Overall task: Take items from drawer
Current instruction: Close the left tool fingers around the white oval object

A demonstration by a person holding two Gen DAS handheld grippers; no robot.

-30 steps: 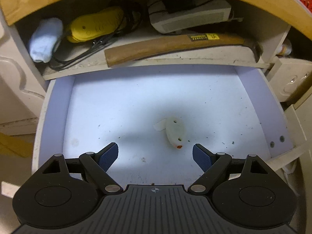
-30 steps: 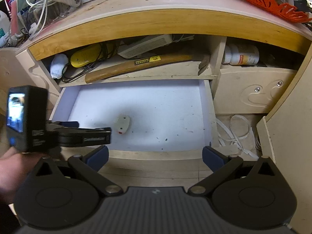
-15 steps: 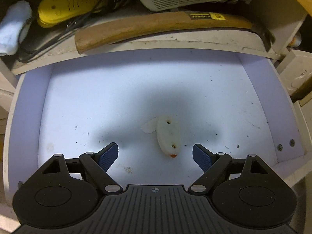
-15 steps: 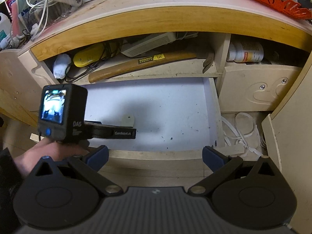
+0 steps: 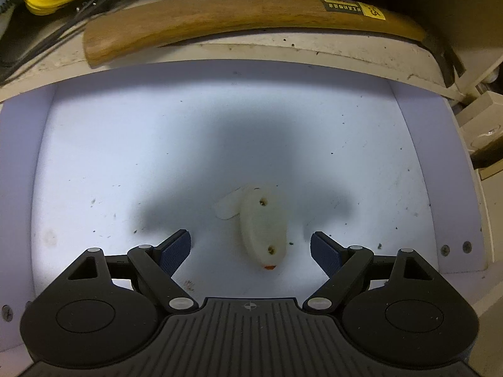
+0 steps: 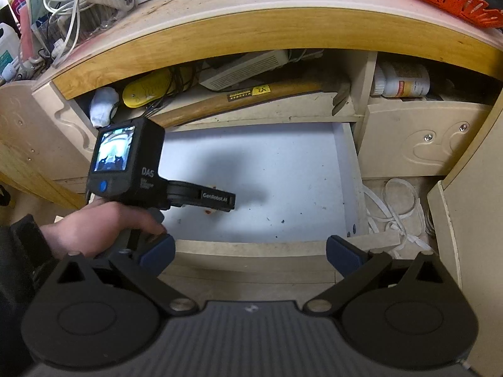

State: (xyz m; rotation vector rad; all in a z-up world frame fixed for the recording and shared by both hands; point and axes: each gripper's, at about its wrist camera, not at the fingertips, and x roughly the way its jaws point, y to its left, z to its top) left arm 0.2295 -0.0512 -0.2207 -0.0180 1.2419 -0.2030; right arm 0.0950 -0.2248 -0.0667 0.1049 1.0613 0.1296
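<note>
Left wrist cam: my left gripper [image 5: 250,248] is spread wide and sits low inside the drawer [image 5: 19,163]. The white plastic piece [image 5: 262,224] lies flat on the drawer floor right between the two pads [image 5: 176,251], a bit closer to the right one, touching neither. Its orange tip points back at me. Behind the drawer, on the shelf above, there's a hammer [image 5: 239,19].

Right wrist cam: my right gripper [image 6: 250,253] is also spread, holding nothing, parked outside the drawer's front edge. From here a hand [image 6: 94,229] holds the left gripper over the drawer's left half, and it hides nearly all of the piece, just a speck of orange peeking out underneath.
</note>
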